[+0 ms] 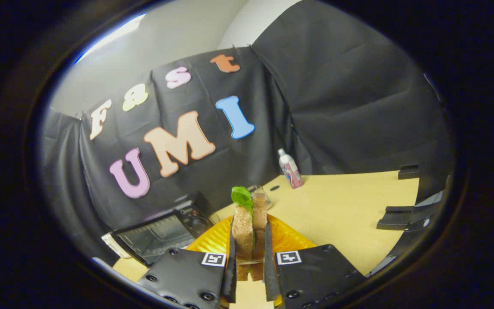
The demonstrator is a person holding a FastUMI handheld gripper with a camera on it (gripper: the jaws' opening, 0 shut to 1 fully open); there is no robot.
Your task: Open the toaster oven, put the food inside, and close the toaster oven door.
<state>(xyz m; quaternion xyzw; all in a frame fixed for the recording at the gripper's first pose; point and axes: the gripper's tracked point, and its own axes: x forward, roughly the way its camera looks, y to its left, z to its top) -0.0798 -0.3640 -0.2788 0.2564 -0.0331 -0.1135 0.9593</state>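
Note:
My gripper [249, 234] is shut on a sandwich [243, 229] of two brown bread slices with a green leaf [242, 196] sticking out at its far end. The sandwich stands on edge between both fingers and hangs above a yellow plate [287, 240] on the wooden table [341, 214]. The black toaster oven [161, 234] sits to the left of the fingers, against the cloth wall. Its glass door looks let down toward me; I cannot tell this for sure.
A small bottle [290, 168] with a pink label stands at the table's back, beyond the sandwich. A clear object [262, 193] lies just behind the sandwich. Black brackets [401, 214] sit along the table's right edge.

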